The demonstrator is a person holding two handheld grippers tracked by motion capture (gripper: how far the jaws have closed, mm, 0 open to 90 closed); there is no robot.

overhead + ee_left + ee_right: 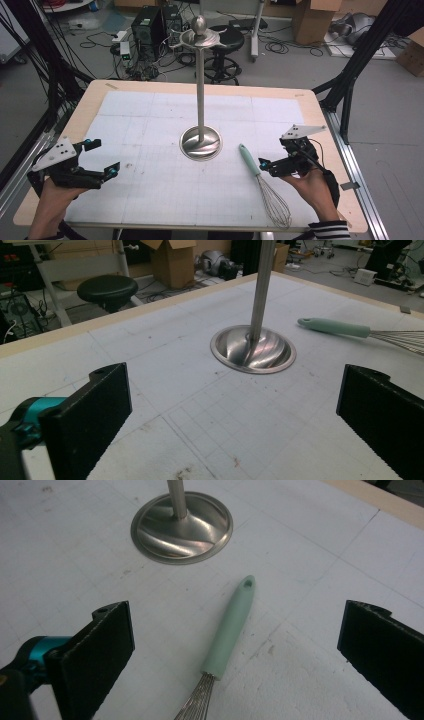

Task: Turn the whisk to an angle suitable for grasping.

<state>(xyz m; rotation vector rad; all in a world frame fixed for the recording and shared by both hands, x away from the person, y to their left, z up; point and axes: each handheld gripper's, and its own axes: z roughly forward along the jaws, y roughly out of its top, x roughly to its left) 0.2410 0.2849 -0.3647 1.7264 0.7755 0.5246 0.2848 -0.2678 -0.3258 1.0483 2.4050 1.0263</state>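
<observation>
Two claws, both wide and empty: our right claw straddles the whisk handle; left claw faces the stand.

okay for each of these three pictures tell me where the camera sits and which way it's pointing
High view: above the table's near edge, looking forward and down; both hands, the left hand-held gripper and right hand-held gripper show.
Left gripper view: low, facing the stand; open black jaws.
Right gripper view: angled down at the whisk; open jaws.
Shared: all three show stand base and whisk handle.
</observation>
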